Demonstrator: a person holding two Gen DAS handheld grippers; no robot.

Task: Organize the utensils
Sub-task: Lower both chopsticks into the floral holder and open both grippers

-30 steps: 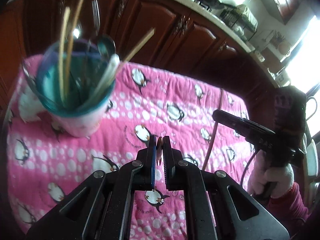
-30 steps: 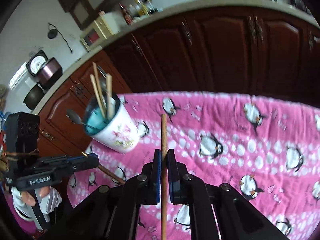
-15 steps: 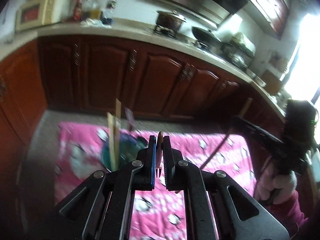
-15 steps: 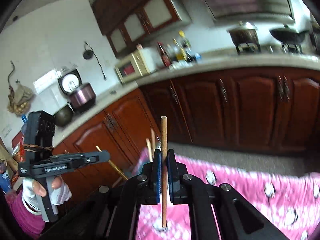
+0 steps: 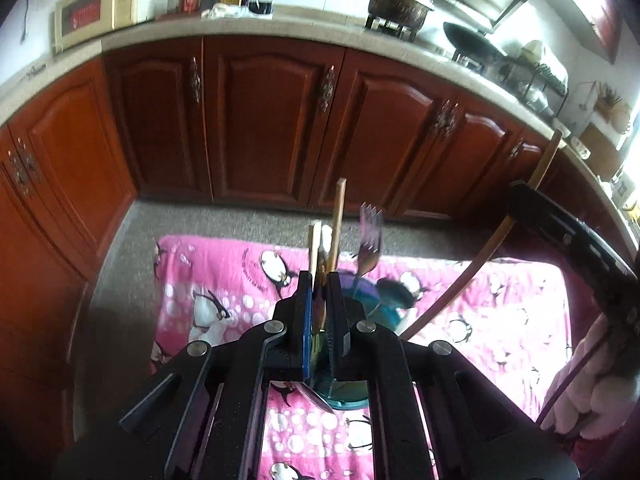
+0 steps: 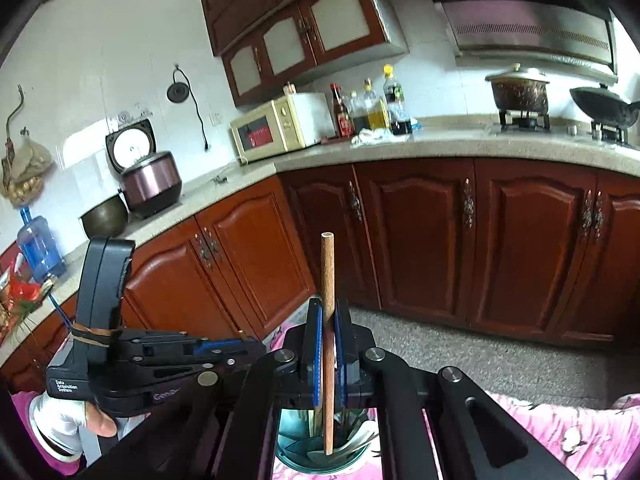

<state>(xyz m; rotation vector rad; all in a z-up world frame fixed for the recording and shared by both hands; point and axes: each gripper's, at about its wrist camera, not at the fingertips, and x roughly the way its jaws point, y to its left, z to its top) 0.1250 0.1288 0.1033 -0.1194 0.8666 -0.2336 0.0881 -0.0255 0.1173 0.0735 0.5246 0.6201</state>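
On left gripper (image 6: 256, 350) body: "Data Acquisition System" label (image 6: 65, 387).

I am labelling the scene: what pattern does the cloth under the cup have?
The cloth is pink with penguins and white spots, clearest in the left wrist view.

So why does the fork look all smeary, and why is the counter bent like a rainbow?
Left wrist view: the fork in the cup is smeared by motion blur, and the window corner at right is glared white. Both views: the fisheye lens bends the straight counter into a curve, and the corners go dark. Right wrist view: the chopstick looks sharp.
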